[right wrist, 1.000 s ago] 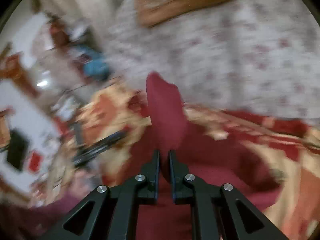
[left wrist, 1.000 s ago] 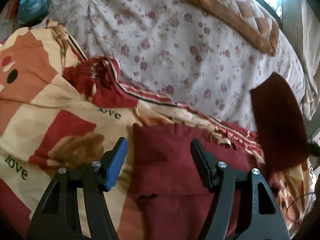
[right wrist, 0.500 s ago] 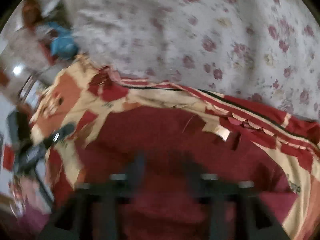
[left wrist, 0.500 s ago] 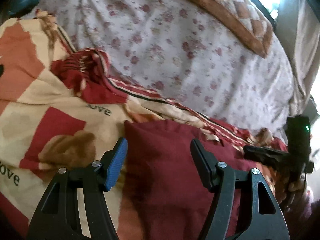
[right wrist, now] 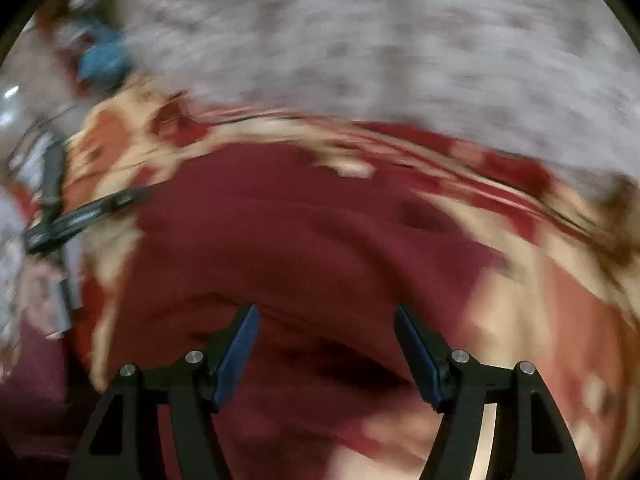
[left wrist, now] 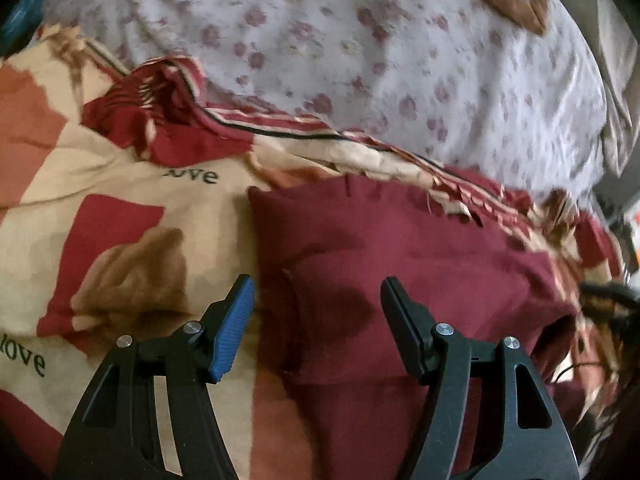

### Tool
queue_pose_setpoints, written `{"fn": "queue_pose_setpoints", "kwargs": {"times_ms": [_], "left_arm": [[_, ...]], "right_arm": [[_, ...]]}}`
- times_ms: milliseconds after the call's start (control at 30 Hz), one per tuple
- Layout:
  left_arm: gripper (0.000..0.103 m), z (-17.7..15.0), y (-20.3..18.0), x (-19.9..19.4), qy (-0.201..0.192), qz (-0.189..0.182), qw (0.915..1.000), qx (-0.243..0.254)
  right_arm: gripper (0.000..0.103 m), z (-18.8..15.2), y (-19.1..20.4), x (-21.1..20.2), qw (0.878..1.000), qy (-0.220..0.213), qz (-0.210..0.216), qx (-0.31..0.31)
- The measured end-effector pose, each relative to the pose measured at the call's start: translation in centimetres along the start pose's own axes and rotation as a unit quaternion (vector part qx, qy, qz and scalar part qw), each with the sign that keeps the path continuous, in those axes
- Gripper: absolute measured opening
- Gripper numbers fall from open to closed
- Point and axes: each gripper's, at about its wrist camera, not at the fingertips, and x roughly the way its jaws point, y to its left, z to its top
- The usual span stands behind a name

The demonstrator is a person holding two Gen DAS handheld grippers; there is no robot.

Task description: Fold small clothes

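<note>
Black-framed left tongs point(left wrist: 318, 300) hang wide apart and empty over the left edge of the maroon garment point(left wrist: 400, 248), and the right tongs point(right wrist: 324, 320), their jaws opening with nothing pinched between them, hover over the same cloth. That garment lies partly folded on a cream-and-red patterned blanket point(left wrist: 120, 200) near the bed's front edge, the floral sheet point(left wrist: 400, 60) behind it. To fold well, I judge each pair should catch a single layer at an outer edge and carry both sides over evenly, avoiding the blanket beneath.
</note>
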Motion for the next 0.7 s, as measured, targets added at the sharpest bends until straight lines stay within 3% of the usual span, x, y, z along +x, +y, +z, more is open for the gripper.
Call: {"fn": "queue_pose_setpoints", "kwargs": {"times_ms": [100,167,233,267,300,333,367,467,533,600,667,700], "left_arm": [[0.061,-0.2,-0.7,-0.4,-0.016,-0.007,0.9998,0.006],[0.051,-0.1,-1.1,-0.9,-0.029,-0.004,0.9995,0.009],[0.049,0.0,-1.4,-1.2,-0.044,-0.003,0.9990,0.009],[0.049,0.1,-1.6,-1.2,-0.045,-0.008,0.9989,0.007],[0.049,0.1,-1.8,-1.0,-0.044,-0.017,0.9989,0.004],[0.049,-0.1,-1.9,-1.0,-0.042,-0.022,0.9989,0.002],[0.049,-0.1,-2.0,-1.0,-0.041,-0.024,0.9989,0.000],[0.049,-0.4,-2.9,-0.5,-0.031,-0.025,0.9991,0.016],[0.049,-0.6,-3.5,0.2,-0.018,-0.022,0.9992,0.028],[0.049,-0.8,-3.8,0.3,-0.011,-0.023,0.9992,0.031],[0.049,-0.7,-3.5,-0.3,-0.022,-0.021,0.9991,0.028],[0.049,-0.6,-3.3,-0.6,-0.028,-0.022,0.9991,0.021]], "right_arm": [[0.068,-2.3,-3.4,-1.3,0.998,-0.017,-0.042,0.036],[0.068,-3.1,-3.3,-0.7,0.999,-0.019,-0.028,0.039],[0.068,-3.2,-2.1,0.6,0.999,-0.034,-0.018,0.019],[0.068,-3.3,-1.9,0.8,0.998,-0.045,-0.040,0.007],[0.053,-3.3,-1.5,1.8,0.994,-0.049,-0.099,-0.008],[0.025,-3.4,-1.6,2.5,0.991,-0.033,-0.126,-0.009],[0.019,-3.9,-2.2,2.4,0.993,-0.024,-0.113,0.004],[0.018,-6.9,-4.9,0.4,0.990,-0.036,-0.132,0.044],[0.018,-9.1,-6.7,1.1,0.993,-0.009,-0.086,0.084],[0.018,-10.1,-7.0,0.7,0.993,-0.009,-0.057,0.104],[0.023,-10.4,-7.5,-0.8,0.992,-0.018,-0.030,0.125],[0.035,-10.4,-7.7,-1.7,0.991,-0.027,-0.024,0.132]]}}
